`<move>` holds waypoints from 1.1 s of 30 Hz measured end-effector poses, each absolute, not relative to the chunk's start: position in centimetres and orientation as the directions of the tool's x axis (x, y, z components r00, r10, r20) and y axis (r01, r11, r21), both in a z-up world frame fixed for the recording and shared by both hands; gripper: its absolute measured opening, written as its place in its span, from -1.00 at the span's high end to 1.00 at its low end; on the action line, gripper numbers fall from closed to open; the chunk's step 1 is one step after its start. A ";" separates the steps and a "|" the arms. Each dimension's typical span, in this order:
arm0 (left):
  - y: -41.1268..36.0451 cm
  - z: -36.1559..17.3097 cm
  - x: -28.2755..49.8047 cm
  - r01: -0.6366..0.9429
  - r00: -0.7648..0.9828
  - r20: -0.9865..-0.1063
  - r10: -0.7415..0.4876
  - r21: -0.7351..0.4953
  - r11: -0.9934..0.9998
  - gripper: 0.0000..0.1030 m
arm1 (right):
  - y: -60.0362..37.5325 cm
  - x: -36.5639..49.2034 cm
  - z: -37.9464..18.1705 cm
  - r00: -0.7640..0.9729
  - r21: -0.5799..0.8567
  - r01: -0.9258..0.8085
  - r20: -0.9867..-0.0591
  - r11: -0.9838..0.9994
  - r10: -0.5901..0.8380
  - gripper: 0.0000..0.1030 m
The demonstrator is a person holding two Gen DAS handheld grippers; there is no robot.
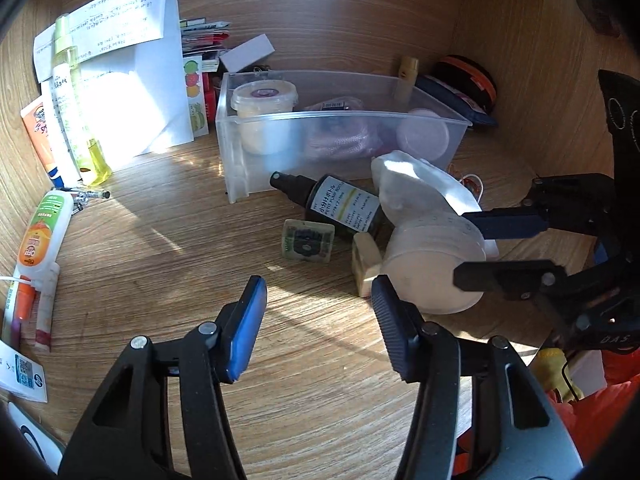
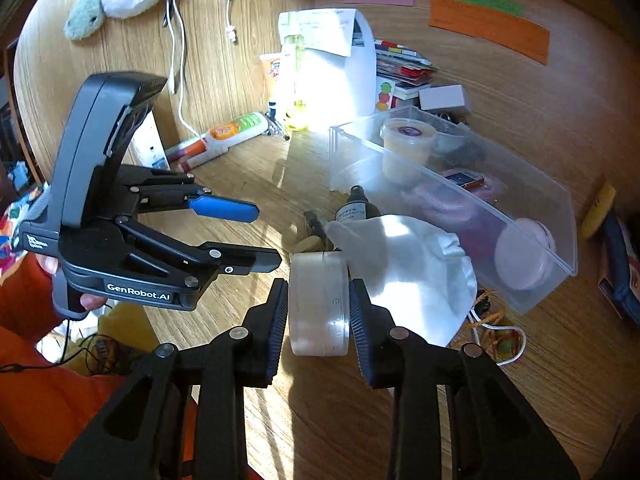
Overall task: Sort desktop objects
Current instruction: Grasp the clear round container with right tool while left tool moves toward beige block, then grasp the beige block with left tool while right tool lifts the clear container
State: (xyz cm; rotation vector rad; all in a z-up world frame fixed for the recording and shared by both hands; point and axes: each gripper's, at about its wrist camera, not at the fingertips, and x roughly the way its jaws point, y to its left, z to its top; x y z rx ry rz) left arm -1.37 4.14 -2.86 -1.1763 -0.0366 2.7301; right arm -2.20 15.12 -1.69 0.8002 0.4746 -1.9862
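left wrist view: left gripper (image 1: 318, 320) spread, empty; round clear jar (image 1: 432, 272) sits just right of its jaws, on the desk (image 1: 160, 240).
right wrist view: right gripper (image 2: 319, 312) pinches the jar's flat faces, nearer hand; clear bin (image 2: 520, 216) lies beyond, to the right.

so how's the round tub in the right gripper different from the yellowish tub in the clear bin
The held round tub is flat, translucent white and turned on edge between the right gripper pads; the yellowish tub is taller, tapered and upright inside the clear bin. The held tub looks plain; the yellowish tub's lid carries a purple sticker. Both are round plastic containers.
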 end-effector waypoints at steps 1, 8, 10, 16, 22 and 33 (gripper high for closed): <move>4.3 -2.9 -1.4 -0.146 -0.674 -0.721 0.163 -0.086 -0.986 -0.05 | 14.9 -2.3 -2.0 -0.368 -0.017 0.862 -0.709 -0.507 -0.602 0.46; 4.4 -3.4 -1.8 -0.151 -0.662 -0.730 0.169 -0.091 -0.984 0.03 | 13.9 -3.5 -4.2 -0.339 0.011 0.854 -0.746 -0.520 -0.573 0.47; 4.6 -3.5 -2.0 -0.161 -0.654 -0.735 0.179 -0.096 -0.982 0.17 | 14.0 -3.5 -4.1 -0.343 0.015 0.852 -0.741 -0.524 -0.577 0.48; 5.6 -3.9 -2.6 -0.197 -0.639 -0.742 0.203 -0.098 -0.976 0.21 | 15.5 -3.2 -3.1 -0.345 0.043 0.844 -0.720 -0.534 -0.602 0.48; 6.7 -4.2 -3.5 -0.226 -0.630 -0.744 0.223 -0.099 -0.969 0.22 | 16.8 -3.4 -1.9 -0.368 0.054 0.826 -0.703 -0.561 -0.609 0.48; 7.8 -4.4 -5.1 -0.246 -0.578 -0.788 0.214 -0.082 -0.966 0.40 | 18.3 -4.1 -0.2 -0.376 0.092 0.814 -0.670 -0.574 -0.641 0.48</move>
